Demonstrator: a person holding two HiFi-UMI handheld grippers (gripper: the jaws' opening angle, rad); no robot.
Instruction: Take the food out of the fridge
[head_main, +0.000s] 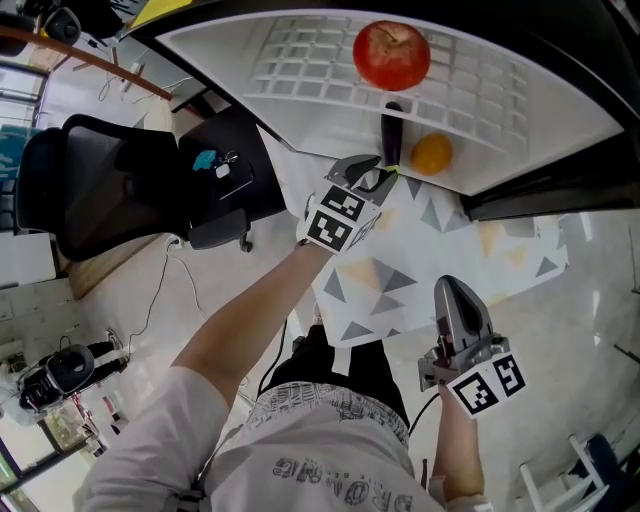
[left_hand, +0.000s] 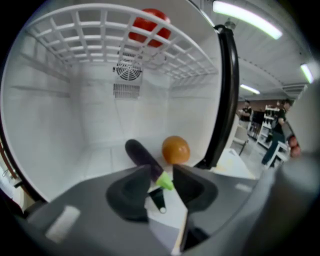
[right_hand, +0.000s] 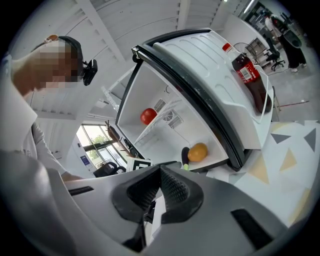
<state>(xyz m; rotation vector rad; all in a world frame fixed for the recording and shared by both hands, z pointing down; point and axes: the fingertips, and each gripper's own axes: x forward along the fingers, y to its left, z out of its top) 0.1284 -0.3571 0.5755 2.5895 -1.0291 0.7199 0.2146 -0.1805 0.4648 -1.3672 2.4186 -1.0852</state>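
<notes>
The fridge stands open. A dark purple eggplant lies on its white floor beside an orange. A red apple rests on the wire shelf above. My left gripper is at the fridge's front edge, jaws open, with the eggplant's green stem end between the tips. My right gripper hangs back outside the fridge, shut and empty. In the right gripper view the eggplant, orange and apple show too.
The open fridge door holds a dark soda bottle in its shelf. A patterned mat covers the floor in front. A black office chair stands to the left. People stand far off in the room.
</notes>
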